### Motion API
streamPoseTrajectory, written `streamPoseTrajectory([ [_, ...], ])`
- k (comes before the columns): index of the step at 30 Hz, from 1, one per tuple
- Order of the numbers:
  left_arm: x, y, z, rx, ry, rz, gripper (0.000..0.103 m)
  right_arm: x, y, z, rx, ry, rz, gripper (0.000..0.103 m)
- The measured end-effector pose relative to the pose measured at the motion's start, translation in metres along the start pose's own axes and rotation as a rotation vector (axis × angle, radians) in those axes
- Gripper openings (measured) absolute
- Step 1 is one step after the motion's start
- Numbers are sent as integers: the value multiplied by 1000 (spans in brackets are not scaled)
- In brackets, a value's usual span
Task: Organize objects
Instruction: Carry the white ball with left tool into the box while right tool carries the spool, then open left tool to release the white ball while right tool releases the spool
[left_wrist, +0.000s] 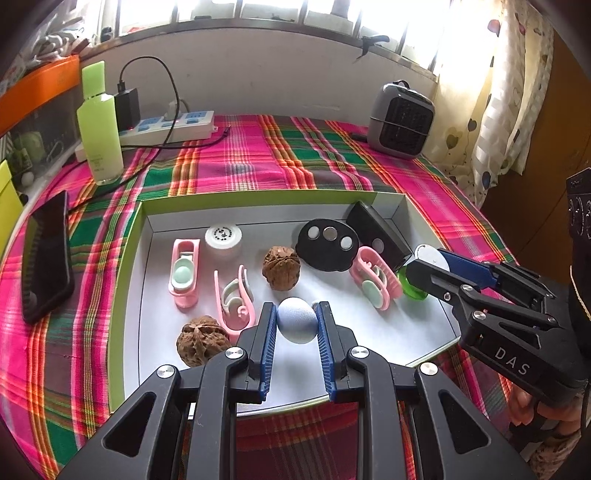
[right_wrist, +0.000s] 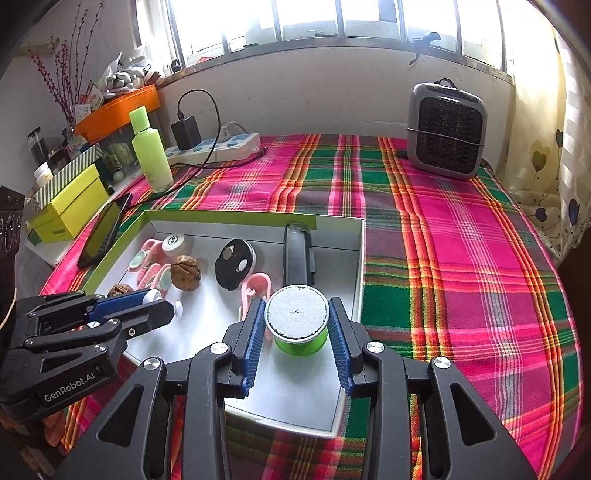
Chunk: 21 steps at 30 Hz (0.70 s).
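You can read "DAS" in pale letters on the black body of the right tool (left_wrist: 424, 275), seen from the left wrist. From the right wrist, "GenRobot.AI" stands on the black body of the left tool (right_wrist: 168, 304). The white round cap (left_wrist: 223, 236) carries dark print, probably a small logo ringed by letters, too fine to read.
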<state>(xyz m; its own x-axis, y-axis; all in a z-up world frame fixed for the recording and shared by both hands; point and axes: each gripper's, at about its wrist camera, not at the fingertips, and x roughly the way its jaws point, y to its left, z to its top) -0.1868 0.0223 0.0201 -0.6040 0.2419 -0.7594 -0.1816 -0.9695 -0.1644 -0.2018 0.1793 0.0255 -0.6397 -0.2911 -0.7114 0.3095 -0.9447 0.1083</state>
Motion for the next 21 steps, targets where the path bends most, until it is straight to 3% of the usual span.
streamPoseTrajectory([
  [21,10,-3,-2,-4,25,5,20,8,6,-2,-12,2,30,36],
])
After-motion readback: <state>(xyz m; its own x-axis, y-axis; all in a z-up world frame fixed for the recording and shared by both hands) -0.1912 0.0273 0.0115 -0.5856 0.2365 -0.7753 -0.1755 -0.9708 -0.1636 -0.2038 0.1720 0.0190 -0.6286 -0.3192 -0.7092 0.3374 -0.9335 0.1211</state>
